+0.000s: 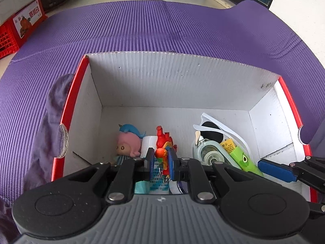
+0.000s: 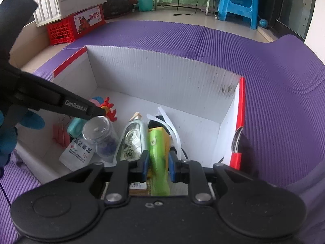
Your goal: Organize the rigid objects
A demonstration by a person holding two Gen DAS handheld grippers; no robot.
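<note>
My left gripper (image 1: 161, 152) reaches down into a white cardboard box with red rims (image 1: 162, 75) and is shut on a red and orange toy figure (image 1: 163, 140). The right wrist view shows its black finger (image 2: 81, 107) with the toy (image 2: 110, 109) at the tip. My right gripper (image 2: 158, 160) is low in the box's right half. A green pack with an avocado print (image 2: 158, 146) lies between its blue pads (image 2: 172, 162). A thin gap shows on each side, so the jaws stand slightly open. One right fingertip (image 1: 274, 170) shows in the left wrist view.
In the box lie a pink doll with blue hair (image 1: 128, 142), white sunglasses (image 1: 215, 130), a clear tape dispenser (image 2: 132, 140), a glass jar (image 2: 99, 130) and a white pouch (image 2: 79, 152). The box stands on a purple mat (image 1: 162, 24). A red crate (image 2: 61, 30) and a blue stool (image 2: 237, 2) stand beyond.
</note>
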